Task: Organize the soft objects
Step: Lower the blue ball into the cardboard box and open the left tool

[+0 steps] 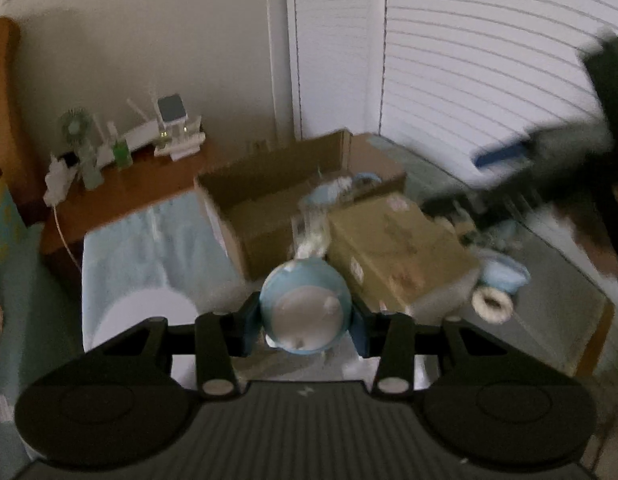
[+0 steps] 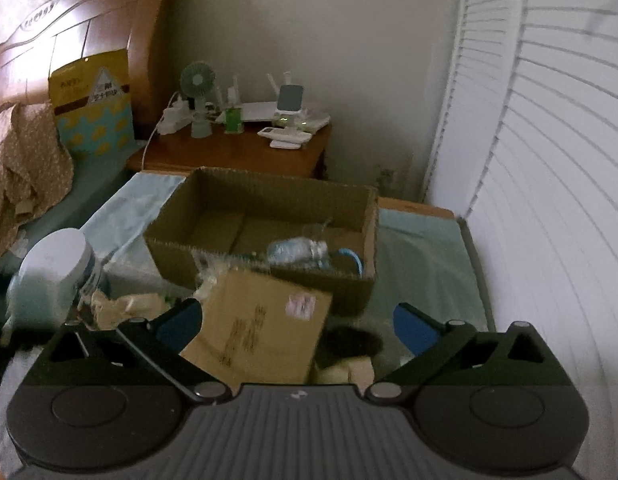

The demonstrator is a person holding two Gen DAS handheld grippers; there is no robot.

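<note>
We count two grippers: the left gripper (image 1: 306, 322), clamped on one round blue-and-white soft toy (image 1: 305, 312), and the right gripper (image 2: 297, 328), spread wide with nothing between its pads. We see one open cardboard box (image 2: 269, 196) and one closed flat carton (image 2: 257, 332) leaning at its front. Inside the open box we make out one pale blue bundle (image 2: 297, 250); finer counting there is beyond us. On the one wooden nightstand (image 2: 229, 156) we count one small green fan (image 2: 197, 76). One white ring (image 1: 492, 305) lies apart.
</note>
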